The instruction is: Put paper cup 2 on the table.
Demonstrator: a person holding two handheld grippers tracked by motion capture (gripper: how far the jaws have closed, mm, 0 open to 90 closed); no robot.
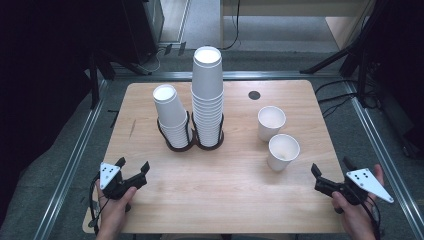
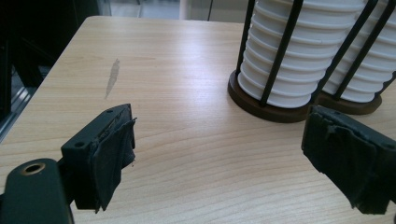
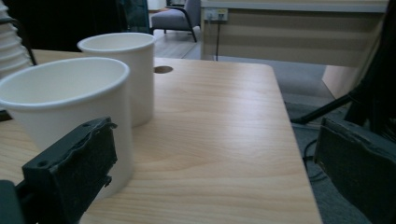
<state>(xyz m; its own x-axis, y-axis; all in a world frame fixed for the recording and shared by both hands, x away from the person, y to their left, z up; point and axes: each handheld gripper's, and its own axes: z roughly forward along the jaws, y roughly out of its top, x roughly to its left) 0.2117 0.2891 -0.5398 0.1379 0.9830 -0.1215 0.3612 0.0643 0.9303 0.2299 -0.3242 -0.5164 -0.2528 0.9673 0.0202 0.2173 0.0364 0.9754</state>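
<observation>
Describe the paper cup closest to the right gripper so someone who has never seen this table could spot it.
Start at the wooden table and look to its right half, where two loose white paper cups stand upright. The nearer cup sits closest to the right gripper; unlike the farther cup, it is toward the person.

- In the left gripper view, we saw the two cup stacks (image 2: 299, 51) cut off by the top edge, their tops unseen.
- In the right gripper view, the nearer paper cup (image 3: 70, 107) had its base hidden behind the right hand-held gripper (image 3: 219, 172).
</observation>
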